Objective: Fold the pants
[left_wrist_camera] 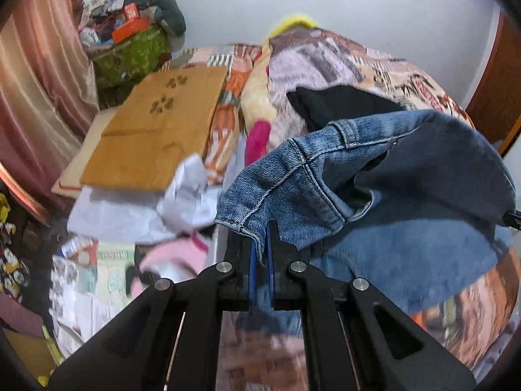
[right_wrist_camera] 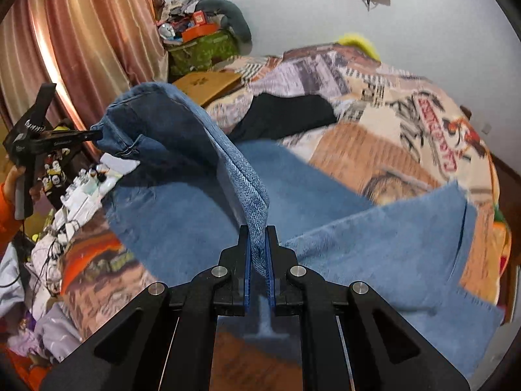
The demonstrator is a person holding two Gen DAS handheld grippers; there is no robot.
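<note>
The blue denim pants [left_wrist_camera: 374, 169] hang between my two grippers above the bed. My left gripper [left_wrist_camera: 260, 231] is shut on the waistband corner. My right gripper [right_wrist_camera: 258, 233] is shut on the other waistband edge of the pants [right_wrist_camera: 202, 150]. The legs trail down over the patterned blanket [right_wrist_camera: 390, 137], spreading right and toward me. In the right wrist view the left gripper [right_wrist_camera: 94, 135] shows at the far left, clamped on the denim. In the left wrist view the right gripper's tip [left_wrist_camera: 513, 220] shows at the right edge.
A black garment [right_wrist_camera: 286, 114] lies on the blanket behind the pants. A cardboard sheet [left_wrist_camera: 156, 130] and white cloths [left_wrist_camera: 182, 195] sit at the bed's left. A cluttered green box [right_wrist_camera: 202, 49] and pink curtain [right_wrist_camera: 81, 32] stand at the back left.
</note>
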